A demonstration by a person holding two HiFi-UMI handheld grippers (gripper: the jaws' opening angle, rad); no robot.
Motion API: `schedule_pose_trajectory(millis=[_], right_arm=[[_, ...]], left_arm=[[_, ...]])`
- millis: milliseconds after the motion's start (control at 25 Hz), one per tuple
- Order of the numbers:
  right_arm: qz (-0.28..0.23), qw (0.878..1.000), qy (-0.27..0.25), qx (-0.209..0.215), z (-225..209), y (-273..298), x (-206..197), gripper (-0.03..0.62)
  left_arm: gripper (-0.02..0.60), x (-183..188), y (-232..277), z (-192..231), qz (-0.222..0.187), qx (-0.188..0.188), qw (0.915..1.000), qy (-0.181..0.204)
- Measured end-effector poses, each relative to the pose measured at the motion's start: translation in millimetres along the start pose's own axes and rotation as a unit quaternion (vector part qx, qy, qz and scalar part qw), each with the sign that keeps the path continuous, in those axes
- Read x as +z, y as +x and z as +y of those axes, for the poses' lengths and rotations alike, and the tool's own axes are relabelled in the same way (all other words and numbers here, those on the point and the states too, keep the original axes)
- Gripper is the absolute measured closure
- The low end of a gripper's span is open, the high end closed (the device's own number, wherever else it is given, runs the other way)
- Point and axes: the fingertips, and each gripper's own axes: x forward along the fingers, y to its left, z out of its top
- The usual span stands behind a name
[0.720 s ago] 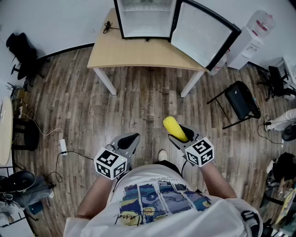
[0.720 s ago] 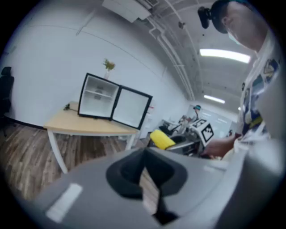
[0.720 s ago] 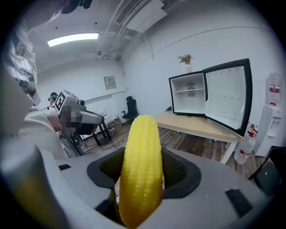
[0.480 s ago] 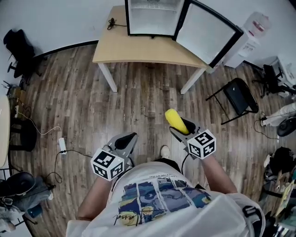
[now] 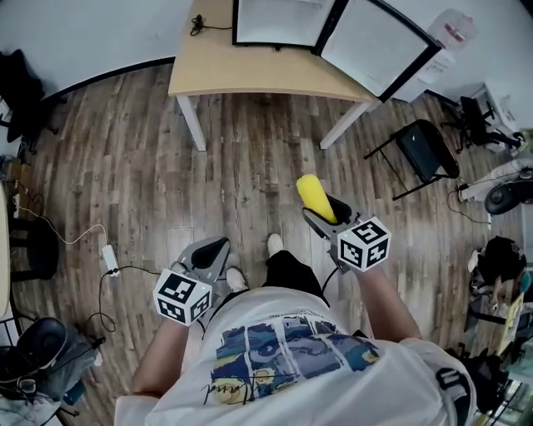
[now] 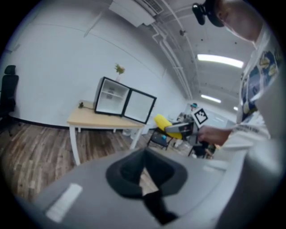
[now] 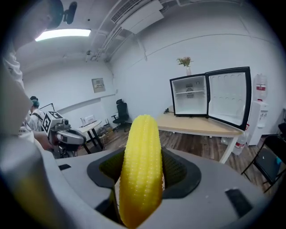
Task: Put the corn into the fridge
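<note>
The yellow corn [image 5: 314, 198] [image 7: 140, 165] is gripped lengthwise by my right gripper [image 5: 321, 213] [image 7: 140, 183], which is shut on it; the cob's tip pokes out past the jaws toward the table. The black mini fridge [image 5: 279, 20] [image 7: 190, 96] stands on the light wooden table [image 5: 250, 76] ahead, with its door [image 5: 379, 43] swung open to the right and its shelves bare. My left gripper [image 5: 211, 253] [image 6: 143, 172] hangs lower at the left, shut and holding nothing. The left gripper view shows the corn [image 6: 166, 122] and the fridge [image 6: 111, 96] off in the distance.
Wood floor lies between me and the table. A black folding chair [image 5: 425, 151] stands right of the table, with a water dispenser [image 5: 454, 35] behind it. A cable and adapter [image 5: 109, 260] lie on the floor at the left. Bags and gear crowd the right edge.
The fridge and table have slid toward the top edge of the head view. My left gripper has dropped lower and leftward. The person's feet now show. The corn stays gripped.
</note>
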Motion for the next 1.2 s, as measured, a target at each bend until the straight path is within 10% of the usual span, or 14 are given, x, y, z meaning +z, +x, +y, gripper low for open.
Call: schedule_pose_trajectory(millis=[1200], right_arm=[[0.002, 0.998, -0.006, -0.059, -210, 206, 157, 0.344]], left_arm=[[0.572, 182, 194, 181, -0.006, -0.031, 0.9981, 0.054]])
